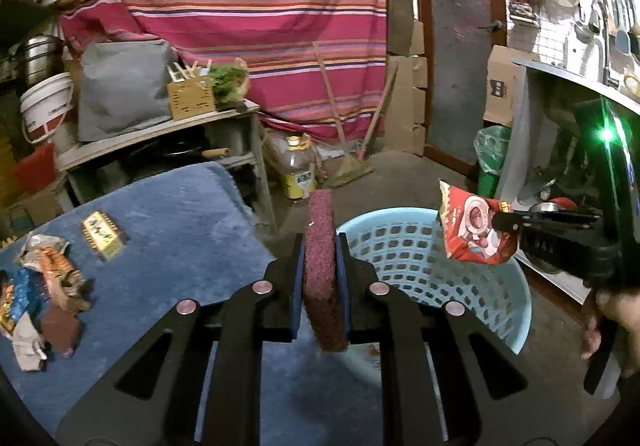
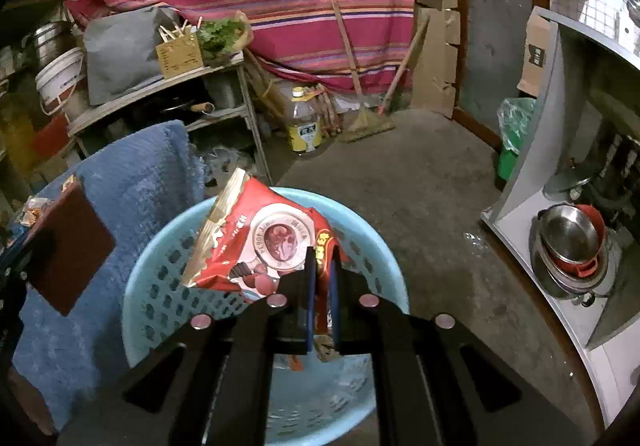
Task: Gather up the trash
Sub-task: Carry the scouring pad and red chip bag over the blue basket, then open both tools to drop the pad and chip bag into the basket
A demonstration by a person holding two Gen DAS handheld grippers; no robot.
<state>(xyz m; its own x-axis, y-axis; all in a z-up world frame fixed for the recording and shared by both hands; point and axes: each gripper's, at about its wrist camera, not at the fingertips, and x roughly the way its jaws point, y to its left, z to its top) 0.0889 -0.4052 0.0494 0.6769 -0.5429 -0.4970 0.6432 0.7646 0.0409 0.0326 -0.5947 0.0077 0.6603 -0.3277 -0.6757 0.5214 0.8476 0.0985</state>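
Note:
My left gripper (image 1: 320,242) is shut on a maroon scouring pad (image 1: 322,270), held edge-on over the near rim of the light blue perforated basket (image 1: 516,310). My right gripper (image 2: 322,258) is shut on a red snack wrapper (image 2: 260,238) and holds it above the basket (image 2: 160,286); the wrapper also shows in the left wrist view (image 1: 472,226). The pad shows as a dark red square in the right wrist view (image 2: 72,254). Several crumpled wrappers (image 1: 48,278) and a gold packet (image 1: 102,234) lie on the blue cloth (image 1: 180,221).
A shelf unit (image 1: 160,133) with a grey bag, white bucket and box stands behind. A yellow oil jug (image 1: 296,169) and brooms lean by the striped curtain. A green bin (image 1: 492,157) and a grey counter with metal bowls (image 2: 568,242) are at the right.

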